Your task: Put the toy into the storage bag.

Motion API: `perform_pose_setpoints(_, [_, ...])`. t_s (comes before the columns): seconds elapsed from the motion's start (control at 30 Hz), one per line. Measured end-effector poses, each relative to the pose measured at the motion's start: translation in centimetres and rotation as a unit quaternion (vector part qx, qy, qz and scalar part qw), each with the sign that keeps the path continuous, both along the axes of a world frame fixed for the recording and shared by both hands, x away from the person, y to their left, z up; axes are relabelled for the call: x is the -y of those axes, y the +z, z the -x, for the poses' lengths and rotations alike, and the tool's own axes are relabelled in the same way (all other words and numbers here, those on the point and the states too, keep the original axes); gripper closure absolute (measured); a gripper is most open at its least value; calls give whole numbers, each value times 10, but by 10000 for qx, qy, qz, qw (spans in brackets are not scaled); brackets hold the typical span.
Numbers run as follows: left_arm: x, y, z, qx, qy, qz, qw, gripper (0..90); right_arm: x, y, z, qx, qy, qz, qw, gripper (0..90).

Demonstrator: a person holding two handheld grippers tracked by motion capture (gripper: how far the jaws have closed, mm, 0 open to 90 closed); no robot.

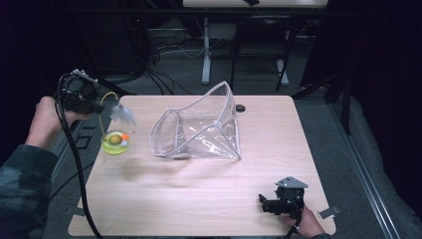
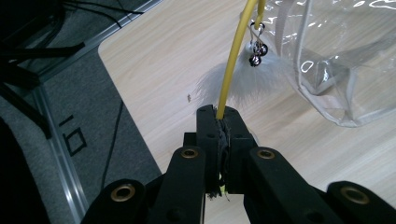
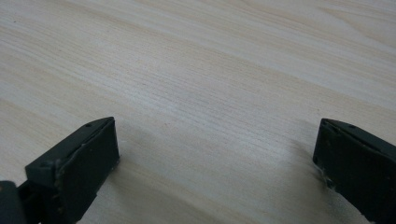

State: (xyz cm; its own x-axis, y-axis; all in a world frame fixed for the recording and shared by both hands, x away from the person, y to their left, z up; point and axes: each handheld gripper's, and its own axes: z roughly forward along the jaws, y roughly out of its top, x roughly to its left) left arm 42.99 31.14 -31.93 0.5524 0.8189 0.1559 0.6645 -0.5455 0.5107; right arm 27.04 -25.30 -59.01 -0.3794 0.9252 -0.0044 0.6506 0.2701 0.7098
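Over the left edge of the tabletop [image 1: 199, 199] we keep the left gripper [image 1: 102, 108] raised, its fingers [image 2: 208, 128] clamped together on the yellow wand [image 2: 232, 65] of a cat toy, so that the white feather [image 1: 123, 114] with its little bells [image 2: 258, 52] dangles free above the wood. Below it sits a yellow-green ball toy [image 1: 116, 142], and just beside that the clear pouch [image 1: 199, 129] stands with its mouth gaping, probably ready to receive the toy. Our right gripper [image 1: 263, 203] rests at the near edge, fingers [image 3: 79, 163] wide apart and holding nothing, well clear.
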Motion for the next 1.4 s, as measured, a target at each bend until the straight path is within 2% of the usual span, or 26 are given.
perform_pose_setpoints(0.23, [1,7,-7,-17,60,-110,9999,879,0,0,0,1,-5,2,10000,0])
perform_pose_setpoints(0.47, [2,15,-16,-33,130,-124,9998,879,0,0,0,3,-5,0,10000,0])
perform_pose_setpoints(0.93, [16,32,-36,-44,207,-291,9994,880,0,0,0,-2,-9,0,10000,0])
perform_pose_setpoints(1.4, [20,47,-47,-58,273,-218,9994,880,0,0,0,0,-7,-2,10000,0])
